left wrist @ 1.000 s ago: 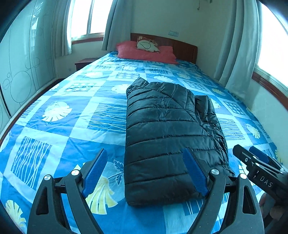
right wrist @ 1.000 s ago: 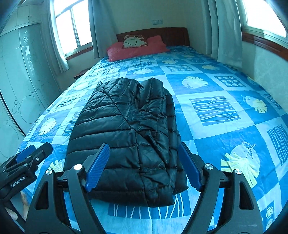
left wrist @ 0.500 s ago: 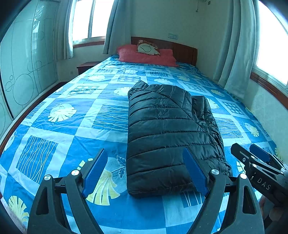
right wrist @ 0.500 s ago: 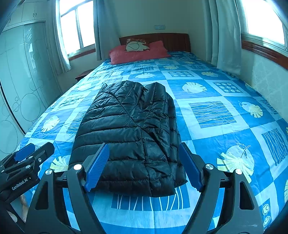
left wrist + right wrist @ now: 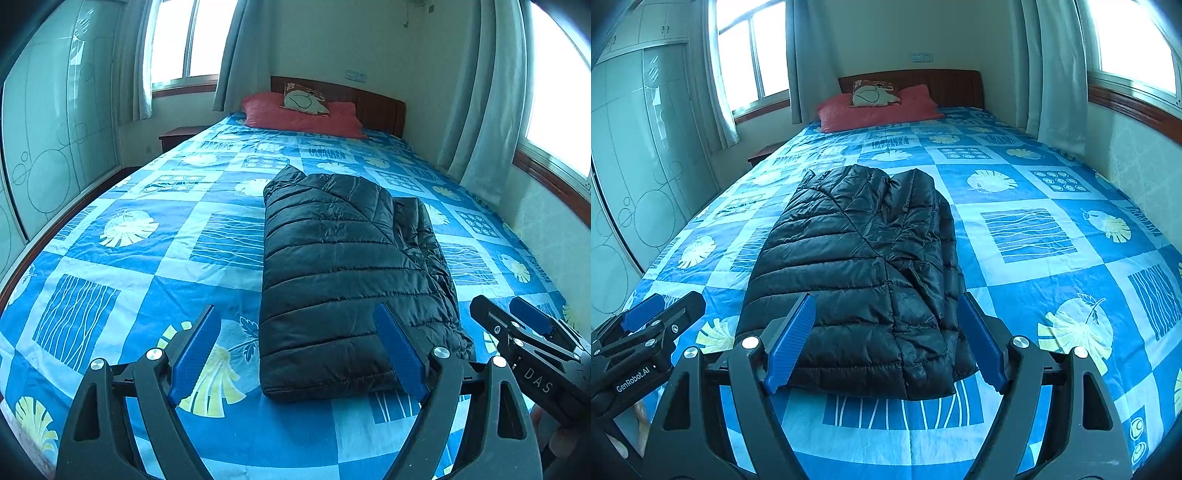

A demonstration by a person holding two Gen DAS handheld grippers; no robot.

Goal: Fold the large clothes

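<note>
Black quilted jacket [image 5: 857, 269]: folded lengthwise on bed [image 5: 1034, 229], likely staged for a crosswise fold. Left gripper [image 5: 299, 354] and right gripper [image 5: 886, 339]: jaws apart, empty, above near hem.

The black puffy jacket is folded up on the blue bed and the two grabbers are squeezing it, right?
Not quite. The black puffy jacket is folded up on the blue bed, but the grabbers are not squeezing it. In the right wrist view the right gripper hangs open in front of the jacket's near edge, and in the left wrist view the left gripper is open too, holding nothing.
</note>
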